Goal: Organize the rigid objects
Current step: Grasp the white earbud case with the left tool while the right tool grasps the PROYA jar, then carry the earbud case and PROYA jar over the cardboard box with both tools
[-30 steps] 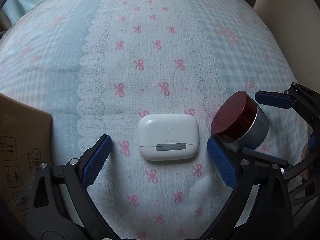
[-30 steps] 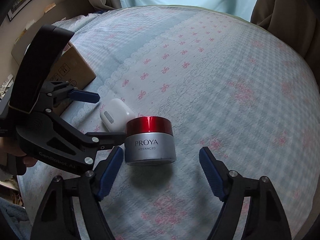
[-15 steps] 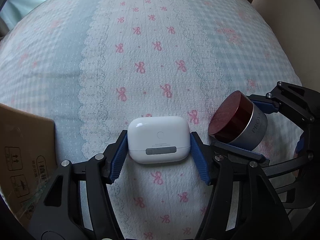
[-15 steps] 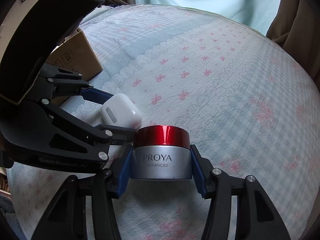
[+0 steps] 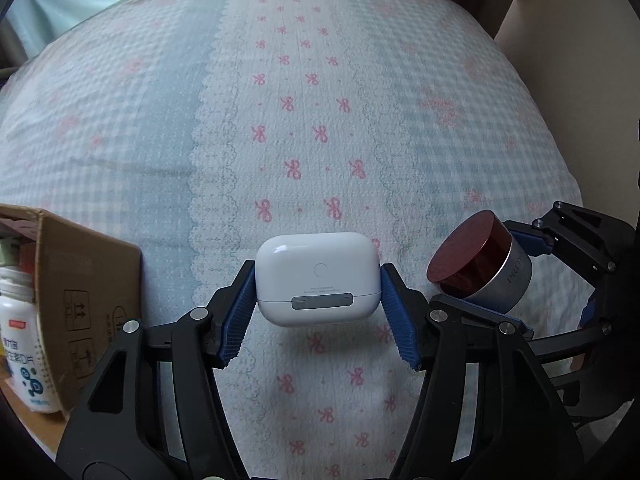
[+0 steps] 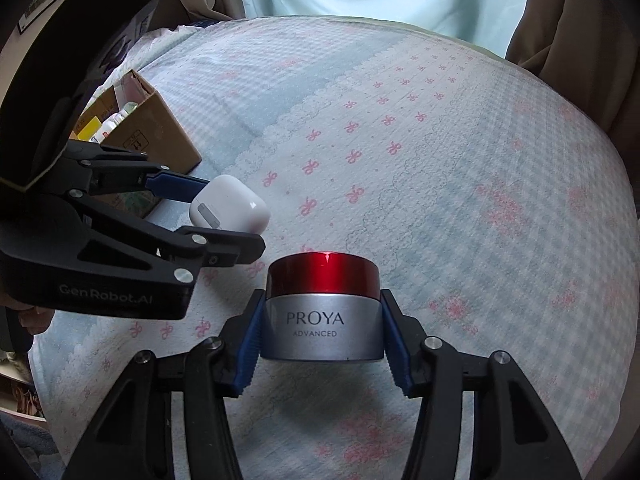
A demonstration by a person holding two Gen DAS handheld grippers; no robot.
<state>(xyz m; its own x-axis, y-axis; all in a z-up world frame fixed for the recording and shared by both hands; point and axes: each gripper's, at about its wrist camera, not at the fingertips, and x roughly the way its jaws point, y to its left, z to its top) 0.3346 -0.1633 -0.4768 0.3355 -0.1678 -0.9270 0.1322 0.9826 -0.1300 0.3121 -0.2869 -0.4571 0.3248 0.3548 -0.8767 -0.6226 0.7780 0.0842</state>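
My left gripper [image 5: 318,316] is shut on a white earbud case [image 5: 318,278] and holds it a little above the bedspread; its shadow lies below. The case also shows in the right wrist view [image 6: 230,206]. My right gripper [image 6: 322,350] is shut on a silver PROYA cream jar with a red lid [image 6: 322,312], lifted off the cloth. The jar shows at the right of the left wrist view [image 5: 480,262], tilted, between the right gripper's blue pads.
An open cardboard box [image 5: 84,300] stands at the left with a white bottle [image 5: 20,344] and other items inside; it also shows in the right wrist view [image 6: 156,136]. The bed is covered by a blue checked, pink-bow bedspread [image 5: 304,120]. Curtains hang behind.
Both grippers closed on their objects, the left on the earbud case and the right on the jar, then lifted them off the bedspread. More of the box interior has come into view.
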